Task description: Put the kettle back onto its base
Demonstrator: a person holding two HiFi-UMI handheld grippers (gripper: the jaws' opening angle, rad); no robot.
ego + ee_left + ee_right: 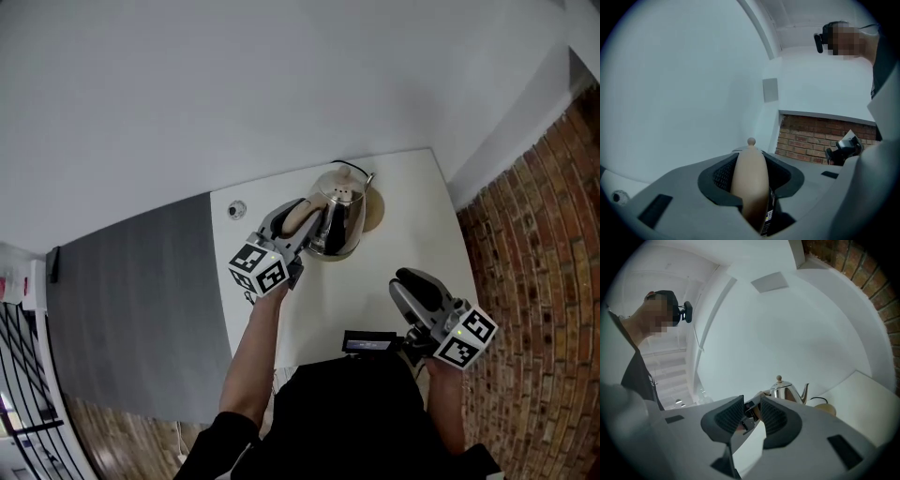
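Observation:
A shiny steel kettle (339,223) with a tan handle (298,217) is near the far edge of the white table (328,300). My left gripper (309,216) is shut on that handle (750,183), and the lid knob (751,141) shows just past the jaws. The round tan base (375,211) lies right behind the kettle, with a black cord. In the right gripper view the kettle (787,392) sits left of the base (826,408), its bottom hidden. My right gripper (409,279) hovers open and empty (751,409) at the table's near right.
A small round fitting (236,209) sits in the table's far left corner. A black device (370,342) is at the front edge by my body. A grey surface (141,300) lies left of the table, and a brick wall (544,262) runs along the right.

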